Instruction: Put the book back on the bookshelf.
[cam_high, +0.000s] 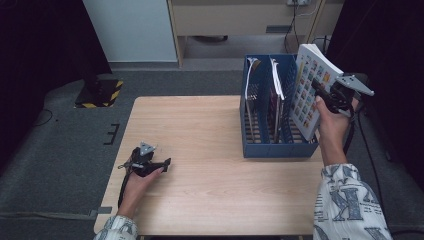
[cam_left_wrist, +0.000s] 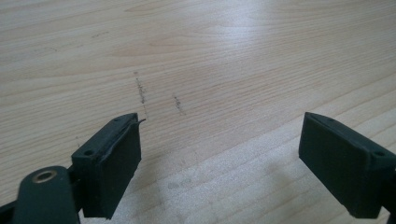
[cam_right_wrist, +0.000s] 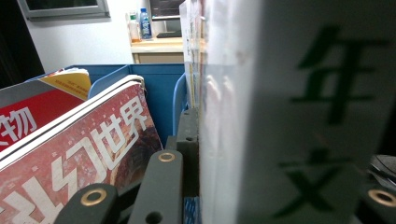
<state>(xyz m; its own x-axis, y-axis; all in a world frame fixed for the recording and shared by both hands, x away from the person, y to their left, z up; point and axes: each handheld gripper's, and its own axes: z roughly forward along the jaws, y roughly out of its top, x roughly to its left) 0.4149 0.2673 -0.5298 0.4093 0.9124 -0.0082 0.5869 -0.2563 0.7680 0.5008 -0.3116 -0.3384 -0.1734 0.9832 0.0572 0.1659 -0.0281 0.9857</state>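
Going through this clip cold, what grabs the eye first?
The white book with a grid of coloured pictures, clamped in the right gripper and tilted over the right end of the blue file rack at the table's right side. Two magazines already stand in the rack's slots. At the near left, the left gripper rests open on the wooden table, holding nothing.
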